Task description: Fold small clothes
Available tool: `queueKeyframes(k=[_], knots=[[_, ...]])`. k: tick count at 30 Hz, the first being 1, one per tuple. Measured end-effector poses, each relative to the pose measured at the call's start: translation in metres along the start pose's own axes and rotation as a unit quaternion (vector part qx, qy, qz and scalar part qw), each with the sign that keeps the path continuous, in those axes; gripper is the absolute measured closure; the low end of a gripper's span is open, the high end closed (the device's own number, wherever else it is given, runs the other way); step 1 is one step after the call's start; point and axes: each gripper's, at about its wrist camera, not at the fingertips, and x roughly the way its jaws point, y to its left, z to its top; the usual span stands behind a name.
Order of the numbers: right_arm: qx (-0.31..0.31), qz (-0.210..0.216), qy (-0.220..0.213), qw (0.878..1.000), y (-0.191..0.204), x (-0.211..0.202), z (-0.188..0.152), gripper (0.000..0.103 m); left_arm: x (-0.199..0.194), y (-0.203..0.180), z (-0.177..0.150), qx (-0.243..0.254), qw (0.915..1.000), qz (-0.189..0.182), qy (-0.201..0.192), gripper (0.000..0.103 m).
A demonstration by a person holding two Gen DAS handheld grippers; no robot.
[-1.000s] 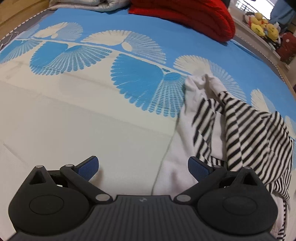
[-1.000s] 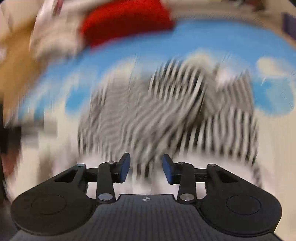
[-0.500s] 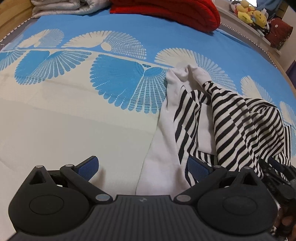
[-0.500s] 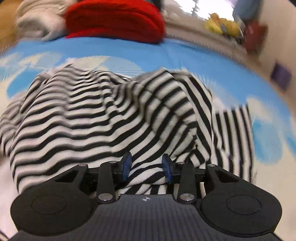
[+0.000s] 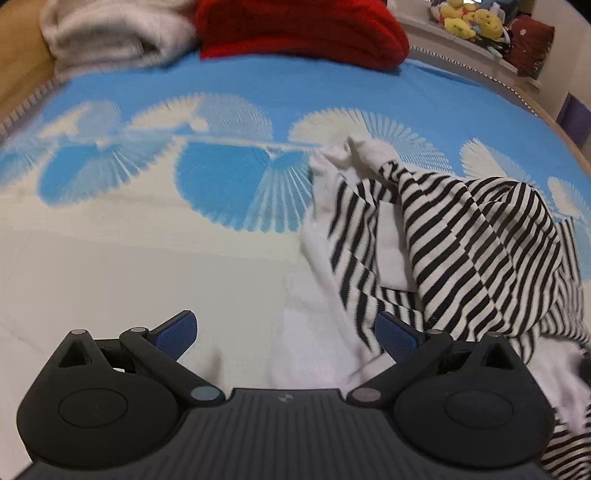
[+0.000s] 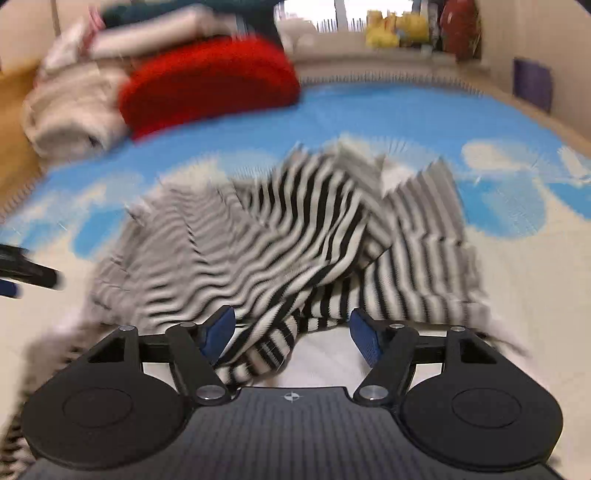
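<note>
A small black-and-white striped garment (image 5: 461,236) with white parts lies crumpled on the blue and cream bedspread (image 5: 166,258). It also shows, blurred, in the right wrist view (image 6: 295,236). My left gripper (image 5: 286,334) is open and empty, low over the garment's white left edge. My right gripper (image 6: 291,332) is open, with a striped fold of the garment lying between its jaws against the left pad. The left gripper's tip shows at the left edge of the right wrist view (image 6: 22,275).
A red blanket (image 5: 303,33) and a grey-white folded blanket (image 5: 110,33) lie at the far end of the bed. Plush toys (image 5: 469,18) sit on a ledge beyond. The bed's edge curves at the far right (image 5: 535,107).
My right gripper has opened from nearly shut and pulled back; the garment has dropped into a lower heap. My left gripper has shifted so the garment sits further right and nearer.
</note>
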Motion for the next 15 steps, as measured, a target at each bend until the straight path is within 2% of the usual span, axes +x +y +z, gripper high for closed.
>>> queueKeyframes(k=[2, 4, 8, 10, 12, 13, 15], knots=[[-0.033, 0.004, -0.033, 0.999, -0.002, -0.047, -0.01, 0.021, -0.015, -0.001, -0.01, 0.0, 0.9999, 0.008, -0.015, 0.0], [-0.079, -0.006, -0.066, 0.995, -0.002, -0.082, -0.023, 0.014, -0.029, -0.001, -0.021, -0.009, 0.9999, 0.0, -0.015, 0.0], [-0.153, -0.025, -0.098, 0.983, -0.01, -0.141, -0.066, 0.009, -0.062, -0.001, -0.063, -0.014, 0.9995, -0.014, -0.025, 0.0], [-0.156, -0.024, -0.106, 0.982, -0.016, -0.159, -0.087, 0.008, -0.076, 0.004, -0.094, -0.011, 0.9994, -0.007, -0.033, 0.0], [-0.12, -0.021, -0.093, 0.988, -0.023, -0.165, -0.097, 0.008, -0.086, 0.009, -0.131, 0.002, 0.9992, -0.005, -0.039, 0.0], [-0.107, -0.007, -0.094, 0.99, -0.024, -0.159, -0.098, 0.008, -0.087, 0.011, -0.146, 0.01, 0.9992, -0.003, -0.038, 0.0], [-0.084, 0.005, -0.099, 0.992, -0.029, -0.159, -0.105, 0.008, -0.091, 0.016, -0.173, 0.021, 0.9992, 0.019, -0.029, 0.0]])
